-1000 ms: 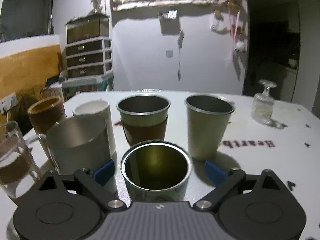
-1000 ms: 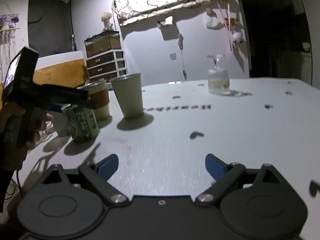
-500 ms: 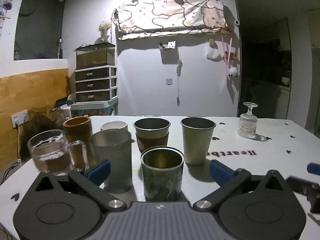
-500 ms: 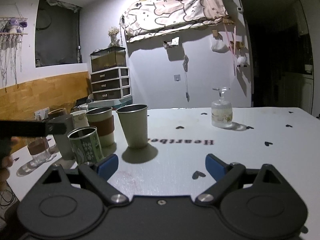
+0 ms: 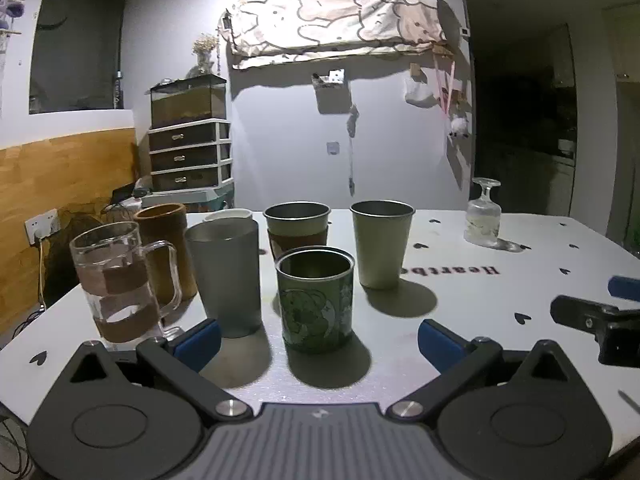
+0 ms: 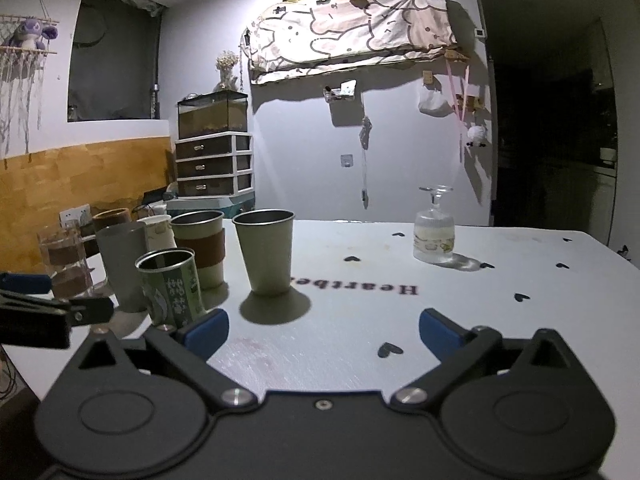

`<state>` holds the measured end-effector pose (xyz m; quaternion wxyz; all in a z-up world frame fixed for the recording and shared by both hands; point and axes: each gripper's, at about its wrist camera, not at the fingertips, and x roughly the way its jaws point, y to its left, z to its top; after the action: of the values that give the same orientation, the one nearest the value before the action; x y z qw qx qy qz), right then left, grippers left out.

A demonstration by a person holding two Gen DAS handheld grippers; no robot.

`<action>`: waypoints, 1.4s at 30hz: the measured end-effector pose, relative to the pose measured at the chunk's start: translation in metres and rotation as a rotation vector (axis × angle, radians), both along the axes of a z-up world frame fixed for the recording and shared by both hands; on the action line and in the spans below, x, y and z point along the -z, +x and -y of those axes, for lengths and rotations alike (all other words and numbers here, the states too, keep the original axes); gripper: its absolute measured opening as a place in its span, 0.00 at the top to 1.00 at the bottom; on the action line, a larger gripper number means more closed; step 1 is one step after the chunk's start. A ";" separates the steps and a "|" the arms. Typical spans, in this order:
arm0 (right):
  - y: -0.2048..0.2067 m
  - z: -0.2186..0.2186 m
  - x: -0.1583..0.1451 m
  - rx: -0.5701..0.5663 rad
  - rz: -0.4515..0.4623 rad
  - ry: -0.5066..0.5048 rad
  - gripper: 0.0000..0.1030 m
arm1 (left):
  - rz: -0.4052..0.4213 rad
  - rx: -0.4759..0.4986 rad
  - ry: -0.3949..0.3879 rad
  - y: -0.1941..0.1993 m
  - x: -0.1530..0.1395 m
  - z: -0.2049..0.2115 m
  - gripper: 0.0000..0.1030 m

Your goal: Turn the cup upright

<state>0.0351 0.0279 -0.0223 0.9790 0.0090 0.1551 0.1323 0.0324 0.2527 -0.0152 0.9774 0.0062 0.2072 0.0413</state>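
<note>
A green patterned tin cup (image 5: 316,300) stands upright on the white table (image 5: 460,288), just ahead of my open, empty left gripper (image 5: 318,338); it also shows in the right wrist view (image 6: 172,286). A stemmed glass (image 5: 483,216) stands upside down at the far right, also in the right wrist view (image 6: 435,228). My right gripper (image 6: 322,330) is open and empty above bare table, right of the cups. Its side shows in the left wrist view (image 5: 600,316).
Upright cups crowd the left: a steel tumbler (image 5: 382,242), a sleeved steel cup (image 5: 297,230), a grey tumbler (image 5: 224,276), a glass mug (image 5: 120,280), a brown cup (image 5: 162,240) and a white cup (image 5: 228,215). A drawer unit (image 5: 190,152) stands behind.
My left gripper has pulled back and lowered away from the green cup, which stays upright on the table. My right gripper has moved back too, now level with the table.
</note>
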 end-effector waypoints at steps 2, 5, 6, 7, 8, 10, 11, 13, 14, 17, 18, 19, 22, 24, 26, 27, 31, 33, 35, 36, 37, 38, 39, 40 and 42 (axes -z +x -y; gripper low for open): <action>-0.001 0.002 0.001 0.010 -0.006 0.002 0.00 | 0.002 -0.007 -0.001 -0.001 0.000 -0.001 0.00; -0.002 0.003 0.002 0.019 -0.010 0.001 0.00 | -0.006 -0.010 -0.006 -0.001 0.001 -0.003 0.00; -0.002 0.003 0.002 0.021 -0.010 0.001 0.00 | -0.011 -0.009 -0.009 0.000 0.002 -0.002 0.00; -0.002 0.003 0.002 0.022 -0.009 0.001 0.00 | -0.015 -0.007 -0.011 0.000 0.002 -0.002 0.00; -0.003 0.004 0.002 0.024 -0.008 0.002 0.00 | -0.018 -0.006 -0.012 0.000 0.003 -0.002 0.00; -0.003 0.004 0.002 0.027 -0.008 0.002 0.00 | -0.022 -0.004 -0.014 0.000 0.004 -0.001 0.00; -0.003 0.005 0.002 0.027 -0.008 0.002 0.00 | -0.023 -0.004 -0.014 0.000 0.004 -0.001 0.00; -0.003 0.004 0.001 0.028 -0.010 0.002 0.00 | -0.022 -0.005 -0.014 0.000 0.004 -0.001 0.00; -0.003 0.004 0.002 0.028 -0.011 0.002 0.00 | -0.023 -0.003 -0.015 0.000 0.004 -0.001 0.00; -0.002 0.003 0.002 0.029 -0.014 0.000 0.00 | -0.025 -0.003 -0.017 0.000 0.004 -0.001 0.00; -0.002 0.003 0.002 0.029 -0.015 -0.001 0.00 | -0.026 -0.003 -0.016 0.000 0.004 0.000 0.00; -0.003 0.003 0.002 0.029 -0.014 -0.001 0.00 | -0.027 -0.003 -0.017 0.000 0.004 0.000 0.00; -0.003 0.003 0.002 0.030 -0.014 0.000 0.00 | -0.025 -0.002 -0.017 0.000 0.004 0.000 0.00; -0.002 0.002 0.002 0.030 -0.016 0.000 0.00 | -0.026 0.000 -0.018 0.000 0.005 -0.001 0.00; -0.002 0.002 0.003 0.030 -0.017 -0.001 0.00 | -0.028 0.002 -0.018 0.001 0.005 -0.001 0.00; -0.003 0.001 0.003 0.030 -0.017 -0.001 0.00 | -0.029 0.003 -0.018 0.001 0.005 -0.001 0.00; -0.002 0.002 0.003 0.030 -0.017 -0.001 0.00 | -0.028 0.003 -0.019 0.002 0.005 -0.001 0.00; -0.002 0.002 0.003 0.030 -0.017 -0.001 0.00 | -0.028 0.002 -0.019 0.002 0.005 -0.001 0.00; -0.002 0.002 0.003 0.030 -0.017 -0.001 0.00 | -0.030 0.001 -0.020 0.002 0.005 -0.001 0.00; -0.002 0.002 0.003 0.029 -0.017 -0.001 0.00 | -0.031 0.000 -0.021 0.002 0.005 -0.001 0.00; -0.002 0.001 0.004 0.029 -0.017 -0.002 0.00 | -0.031 0.001 -0.021 0.002 0.005 -0.001 0.00; -0.002 0.001 0.004 0.028 -0.017 -0.002 0.00 | -0.031 0.001 -0.021 0.002 0.005 -0.001 0.00; -0.002 0.001 0.004 0.027 -0.018 -0.002 0.00 | -0.031 0.000 -0.021 0.002 0.005 -0.001 0.00; -0.002 0.001 0.003 0.030 -0.018 -0.001 0.00 | -0.031 0.000 -0.021 0.002 0.005 -0.001 0.00; -0.002 0.001 0.004 0.029 -0.018 -0.002 0.00 | -0.031 0.001 -0.021 0.002 0.005 -0.001 0.00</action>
<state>0.0326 0.0267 -0.0260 0.9794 0.0113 0.1637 0.1178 0.0346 0.2541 -0.0200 0.9741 -0.0034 0.2225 0.0388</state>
